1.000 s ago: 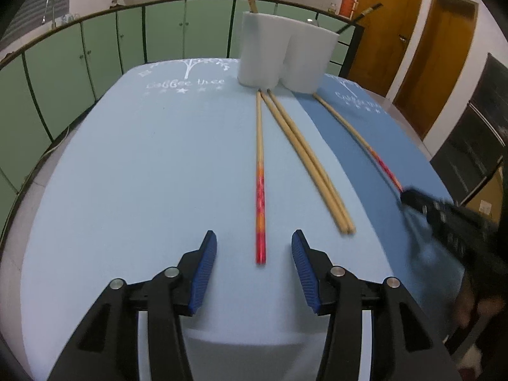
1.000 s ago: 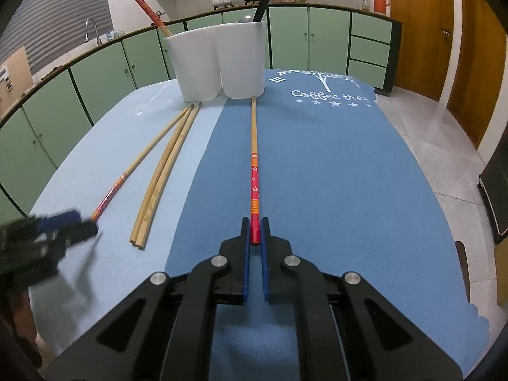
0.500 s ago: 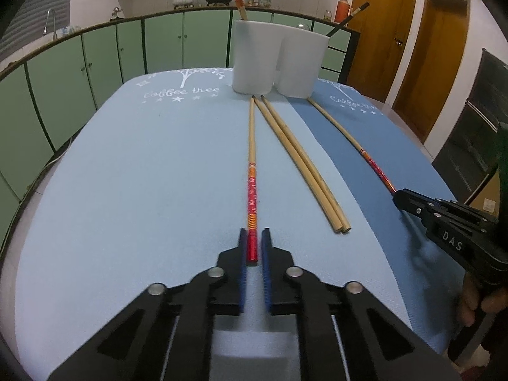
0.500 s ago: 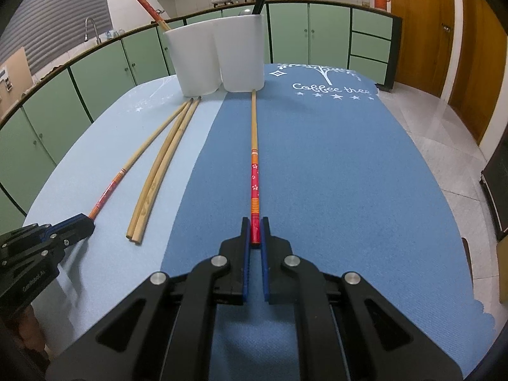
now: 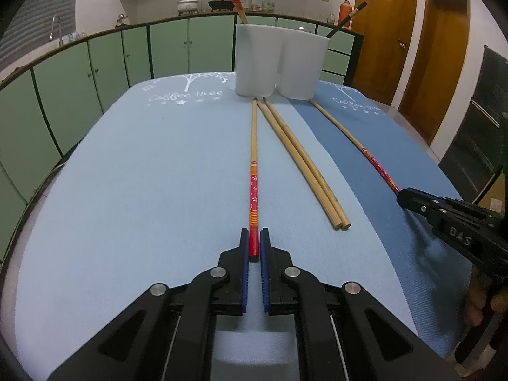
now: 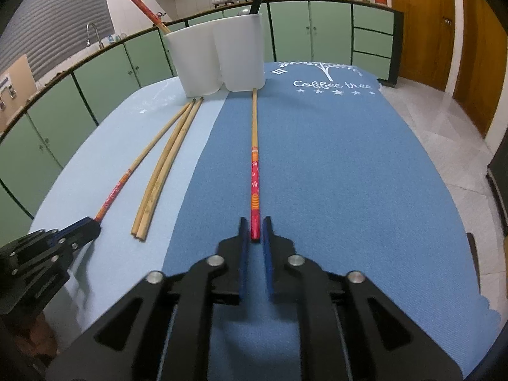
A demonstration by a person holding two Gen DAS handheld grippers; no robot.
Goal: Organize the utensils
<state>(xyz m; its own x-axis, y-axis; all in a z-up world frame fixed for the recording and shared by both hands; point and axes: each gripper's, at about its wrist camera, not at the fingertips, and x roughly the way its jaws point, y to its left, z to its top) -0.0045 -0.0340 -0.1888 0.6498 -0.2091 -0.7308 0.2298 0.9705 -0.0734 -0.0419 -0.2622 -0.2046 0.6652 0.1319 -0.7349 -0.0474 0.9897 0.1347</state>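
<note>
The left hand-held gripper (image 5: 254, 245) was clamped on the red end of a chopstick (image 5: 253, 171) lying on the bench (image 5: 133, 171). The right hand-held gripper (image 6: 255, 231) had just been opening, its jaws narrowly apart around another red-ended chopstick (image 6: 254, 158). Both sticks pointed toward two white cups (image 6: 216, 60).
</note>
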